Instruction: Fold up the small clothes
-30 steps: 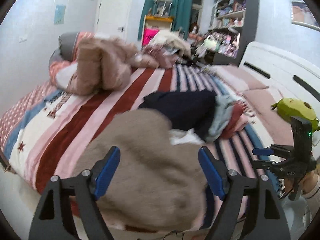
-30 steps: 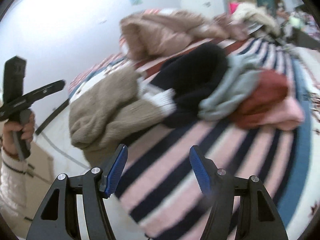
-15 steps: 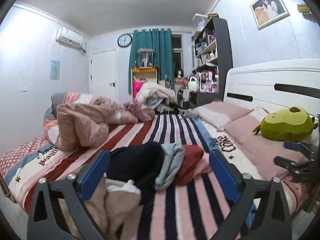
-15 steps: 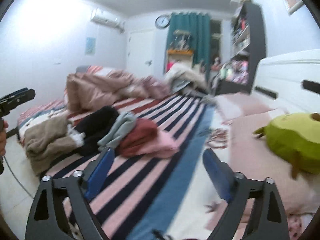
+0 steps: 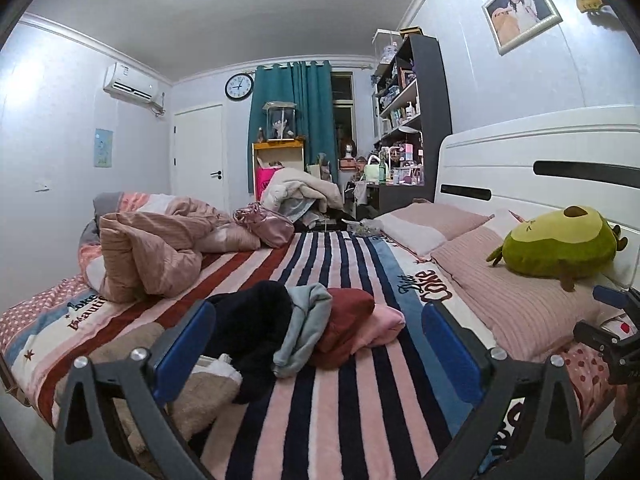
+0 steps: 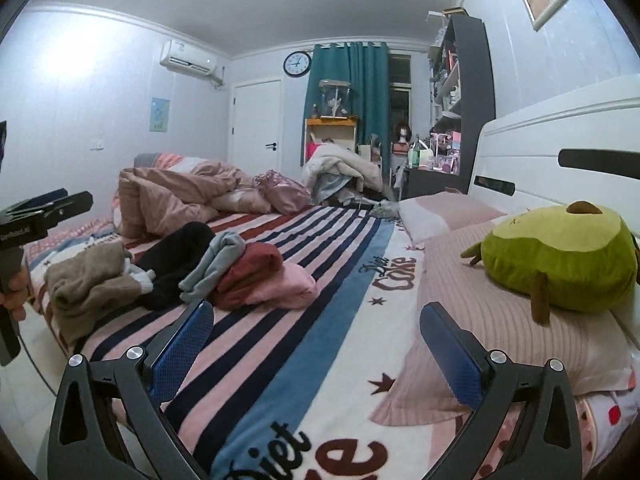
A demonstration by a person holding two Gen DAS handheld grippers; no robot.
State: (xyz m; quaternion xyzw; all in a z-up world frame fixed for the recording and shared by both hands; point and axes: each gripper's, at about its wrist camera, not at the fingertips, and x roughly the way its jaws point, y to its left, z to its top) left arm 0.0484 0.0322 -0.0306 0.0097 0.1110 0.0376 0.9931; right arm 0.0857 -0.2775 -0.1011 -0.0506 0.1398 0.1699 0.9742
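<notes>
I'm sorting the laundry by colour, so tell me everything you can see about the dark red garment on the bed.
The dark red garment is a soft, thick-looking knit or fleece, loosely bunched rather than neatly folded. It lies on the striped blanket in the row of small clothes, with the grey-blue garment draped against its left side and the pink garment touching its right. No sleeves or labels show. Neither hand-held gripper touches it.

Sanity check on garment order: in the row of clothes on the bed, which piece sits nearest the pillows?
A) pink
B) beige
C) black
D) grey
A: the pink garment ends the row on the pillow side, next to the red garment.
</notes>
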